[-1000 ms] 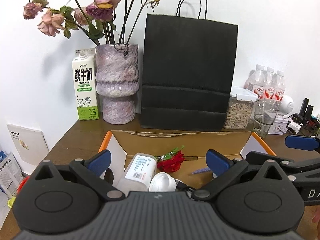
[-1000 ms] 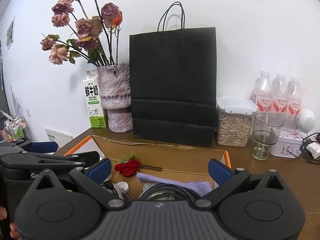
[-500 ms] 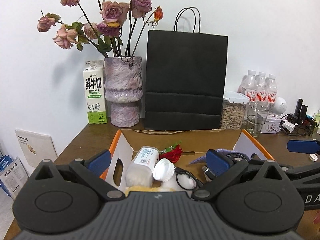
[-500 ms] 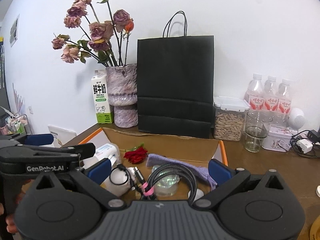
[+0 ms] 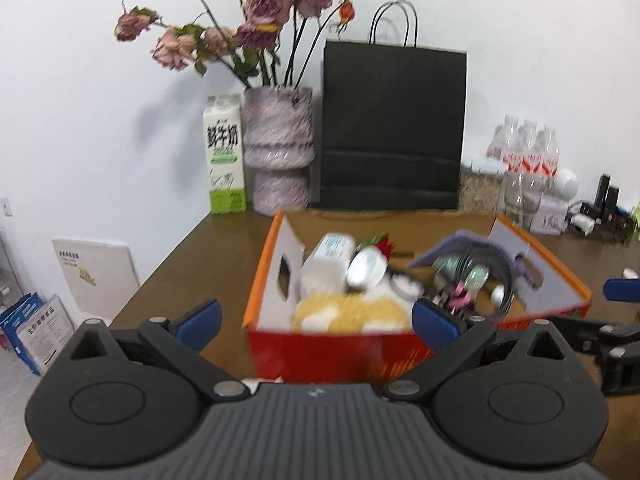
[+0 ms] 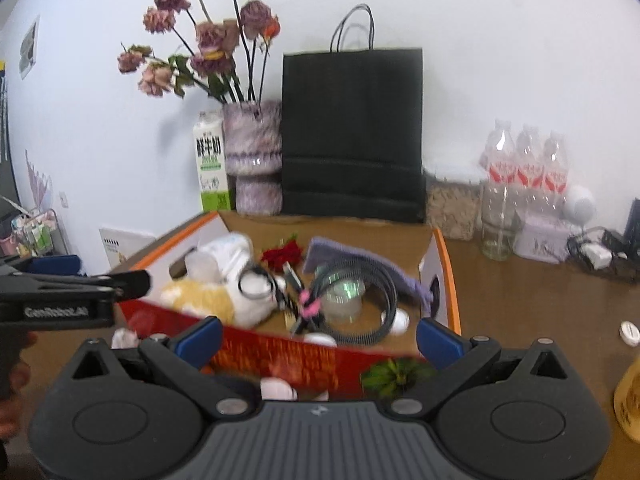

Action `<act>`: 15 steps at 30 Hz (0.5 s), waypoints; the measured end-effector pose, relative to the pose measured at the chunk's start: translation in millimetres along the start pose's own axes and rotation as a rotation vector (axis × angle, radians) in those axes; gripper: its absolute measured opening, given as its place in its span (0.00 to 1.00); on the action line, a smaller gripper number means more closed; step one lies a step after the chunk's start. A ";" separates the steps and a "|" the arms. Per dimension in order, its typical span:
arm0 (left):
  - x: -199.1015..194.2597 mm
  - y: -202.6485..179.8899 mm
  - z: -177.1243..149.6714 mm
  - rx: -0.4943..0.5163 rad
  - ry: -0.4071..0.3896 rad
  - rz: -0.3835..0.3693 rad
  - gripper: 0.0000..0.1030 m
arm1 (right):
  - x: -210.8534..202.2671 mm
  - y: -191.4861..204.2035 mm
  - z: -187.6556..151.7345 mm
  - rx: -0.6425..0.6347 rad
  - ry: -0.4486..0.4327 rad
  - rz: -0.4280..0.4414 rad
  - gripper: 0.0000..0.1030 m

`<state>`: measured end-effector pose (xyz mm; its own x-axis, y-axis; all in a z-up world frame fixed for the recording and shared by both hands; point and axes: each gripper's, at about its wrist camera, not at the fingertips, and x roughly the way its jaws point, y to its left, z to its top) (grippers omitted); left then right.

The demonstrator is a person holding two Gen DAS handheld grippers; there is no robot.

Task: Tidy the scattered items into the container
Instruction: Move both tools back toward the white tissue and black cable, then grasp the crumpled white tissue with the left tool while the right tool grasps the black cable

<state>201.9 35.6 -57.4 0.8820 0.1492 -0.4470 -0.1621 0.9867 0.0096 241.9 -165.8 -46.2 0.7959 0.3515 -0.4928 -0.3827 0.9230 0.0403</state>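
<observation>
Two tools (image 5: 316, 318) (image 6: 318, 332) spread wide, box (image 6: 280, 354) long axis left-right

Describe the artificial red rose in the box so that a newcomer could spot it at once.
Start at the open orange-edged cardboard box in front of the tall black paper bag. Near the box's far wall, between the white plastic bottle and the folded purple cloth, lies the small artificial red rose. It is the only deep red, green-leafed item inside.

Your left gripper (image 5: 316, 322) and right gripper (image 6: 318, 336) match: black linkage arms, round black discs, silver rivets, blue fingertip pads (image 6: 200, 336) and a ribbed grey body at 6 o'clock. White "GenRobot.AI" lettering marks the left one's side.
</observation>
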 end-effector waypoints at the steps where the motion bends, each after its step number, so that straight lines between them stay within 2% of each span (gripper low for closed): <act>1: -0.5 3.1 -4.2 0.001 0.007 0.004 1.00 | -0.4 0.3 -4.5 0.002 0.009 -0.002 1.00; 8: 1.0 29.7 -34.2 -0.001 0.079 0.034 1.00 | 1.1 0.3 -34.9 0.001 0.070 -0.015 1.00; 15: 7.9 48.1 -53.6 0.005 0.142 0.051 1.00 | -1.8 -2.2 -54.8 -0.012 0.090 -0.038 0.97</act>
<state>177.4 80.8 -108.4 0.8011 0.1895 -0.5678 -0.2028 0.9784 0.0403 215.6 -177.0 -93.0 0.7645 0.3006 -0.5703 -0.3594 0.9331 0.0100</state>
